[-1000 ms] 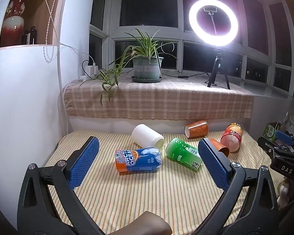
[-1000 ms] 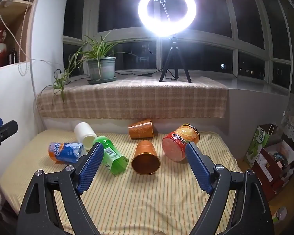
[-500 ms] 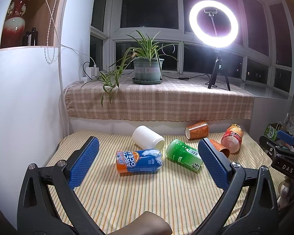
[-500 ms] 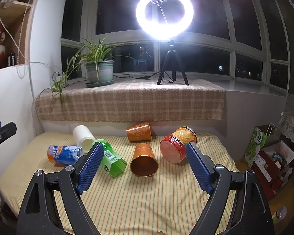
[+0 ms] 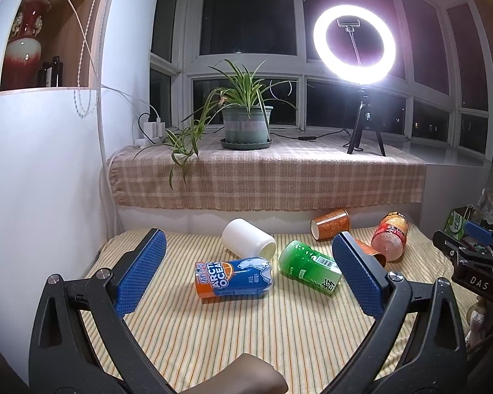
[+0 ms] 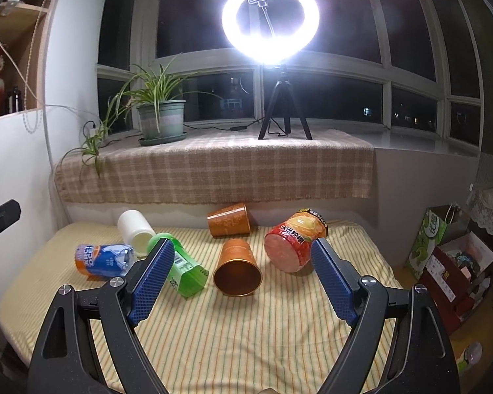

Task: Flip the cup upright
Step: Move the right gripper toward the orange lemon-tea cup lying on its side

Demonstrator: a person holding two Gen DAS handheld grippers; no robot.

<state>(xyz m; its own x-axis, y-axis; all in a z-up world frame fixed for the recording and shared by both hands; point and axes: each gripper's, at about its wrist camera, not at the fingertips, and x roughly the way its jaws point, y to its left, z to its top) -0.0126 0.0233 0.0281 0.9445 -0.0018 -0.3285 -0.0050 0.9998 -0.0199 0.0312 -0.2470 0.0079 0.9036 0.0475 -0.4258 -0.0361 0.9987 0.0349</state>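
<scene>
Several cups lie on their sides on a striped cloth (image 6: 246, 335). In the right wrist view an orange cup (image 6: 237, 269) lies with its mouth toward me, between my open right gripper's (image 6: 241, 262) fingers but farther off. A second orange cup (image 6: 228, 220) lies behind it, a red cup (image 6: 292, 246) to its right, a green cup (image 6: 184, 271), a white cup (image 6: 135, 226) and a blue Arctic Ocean cup (image 6: 103, 260) to its left. My left gripper (image 5: 246, 256) is open and empty, with the blue cup (image 5: 233, 277) lying beyond it.
A checked cloth covers the sill (image 6: 213, 167) behind, with a potted plant (image 6: 161, 121) and a ring light on a tripod (image 6: 272, 32). A white wall (image 5: 39, 180) bounds the left. Boxes and bags (image 6: 450, 256) stand beyond the right edge.
Both grippers have eased slightly forward and lower toward the cups. The cups have not moved. Both grippers stay open.
</scene>
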